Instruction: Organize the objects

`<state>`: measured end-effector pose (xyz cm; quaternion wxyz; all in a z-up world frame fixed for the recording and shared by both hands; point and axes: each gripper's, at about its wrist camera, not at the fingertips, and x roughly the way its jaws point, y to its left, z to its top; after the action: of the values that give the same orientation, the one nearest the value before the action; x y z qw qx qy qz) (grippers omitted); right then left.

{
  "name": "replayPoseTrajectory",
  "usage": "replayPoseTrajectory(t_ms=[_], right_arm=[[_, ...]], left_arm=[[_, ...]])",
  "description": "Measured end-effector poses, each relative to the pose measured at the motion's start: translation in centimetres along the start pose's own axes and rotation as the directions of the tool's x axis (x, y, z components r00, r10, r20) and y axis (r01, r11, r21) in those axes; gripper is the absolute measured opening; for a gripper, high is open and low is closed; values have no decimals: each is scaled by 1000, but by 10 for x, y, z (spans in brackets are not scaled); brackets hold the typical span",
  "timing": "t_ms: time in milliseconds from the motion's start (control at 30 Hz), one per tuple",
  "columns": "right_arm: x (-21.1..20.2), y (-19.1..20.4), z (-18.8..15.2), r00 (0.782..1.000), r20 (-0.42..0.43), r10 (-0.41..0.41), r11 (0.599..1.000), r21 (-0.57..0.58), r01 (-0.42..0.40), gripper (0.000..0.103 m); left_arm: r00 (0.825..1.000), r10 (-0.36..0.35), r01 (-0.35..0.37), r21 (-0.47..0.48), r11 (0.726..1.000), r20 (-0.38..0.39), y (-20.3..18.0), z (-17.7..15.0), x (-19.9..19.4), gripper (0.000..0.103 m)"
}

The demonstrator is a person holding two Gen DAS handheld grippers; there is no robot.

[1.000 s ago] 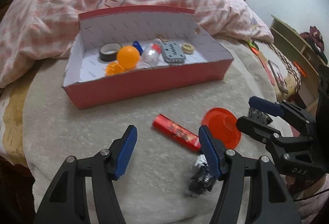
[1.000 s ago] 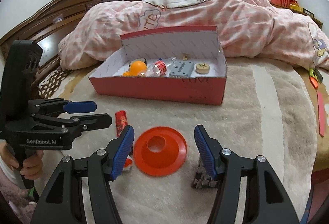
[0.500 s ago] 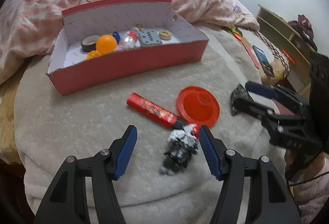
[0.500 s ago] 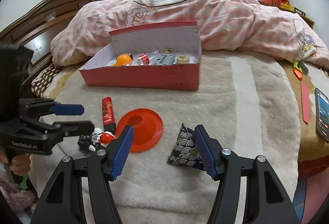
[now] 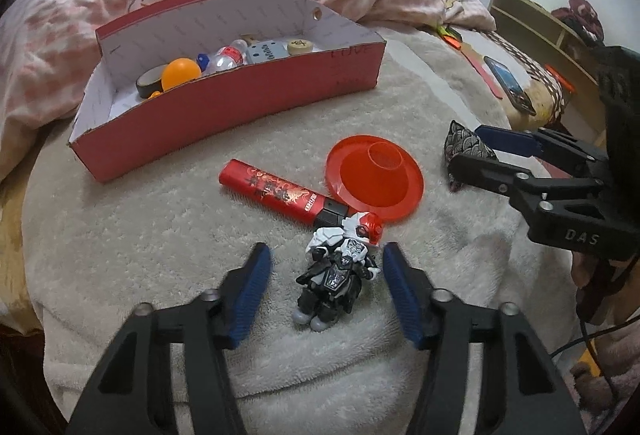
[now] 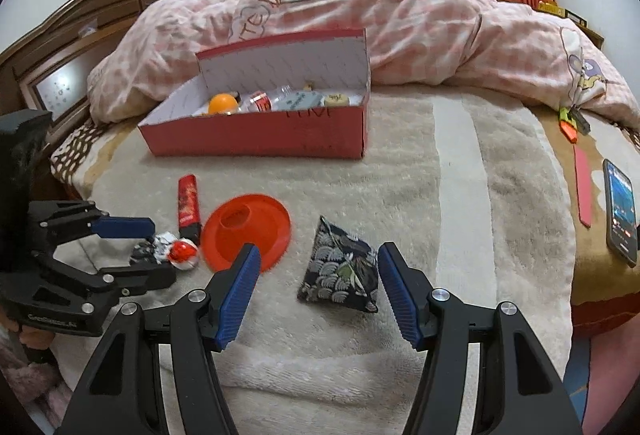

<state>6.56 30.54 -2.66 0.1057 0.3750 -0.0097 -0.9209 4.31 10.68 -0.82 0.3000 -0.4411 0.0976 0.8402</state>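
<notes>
The toy robot figure [image 5: 340, 277] lies flat on the cream blanket [image 5: 160, 235], right between the blue pads of the left gripper [image 5: 326, 289], a shade closer to the right-hand pad, and neither pad touches it. Those left fingers [image 5: 250, 295] stand wide apart, holding nothing. The figure's red helmet points away from the camera and meets the black end of the red tube [image 5: 276, 191], which lies slantwise just beyond. The red cone disc [image 5: 374, 177] sits just beside the tube, its rim close to the helmet.

Over on the right, the patterned beanbag [image 6: 342, 273] sits between the spread pads of the right gripper [image 6: 316, 293], nearer the right-hand pad, with a gap on each side. Its fingers [image 6: 238, 293] are open too, gripping nothing; the left pad hangs in front of the disc's near rim.

Farther back on the bed stands the red box [image 5: 240, 103], lid up against the pink checked quilt [image 6: 400, 23]. Inside it are an orange ball [image 5: 181, 72], a roll of tape [image 5: 148, 83], a small bottle [image 5: 228, 56], a grey block [image 5: 266, 52] and a round wooden piece [image 5: 299, 45]. At the right edge of the bed lies a phone [image 6: 620, 211] beside a pink strip [image 6: 583, 191].
</notes>
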Motion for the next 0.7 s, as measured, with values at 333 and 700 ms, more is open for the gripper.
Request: replayPoseTrajectory(t_ms=[333, 700], right_arm=[[12, -1, -3, 1000, -31, -5, 1000, -18, 4, 62], [21, 1, -5, 998, -62, -11, 1000, -19, 10, 62]], left_arm=[[1000, -17, 17, 27, 999, 1, -4, -3, -4, 40], [1000, -3, 3, -12, 1000, 12, 5, -9, -12, 40]])
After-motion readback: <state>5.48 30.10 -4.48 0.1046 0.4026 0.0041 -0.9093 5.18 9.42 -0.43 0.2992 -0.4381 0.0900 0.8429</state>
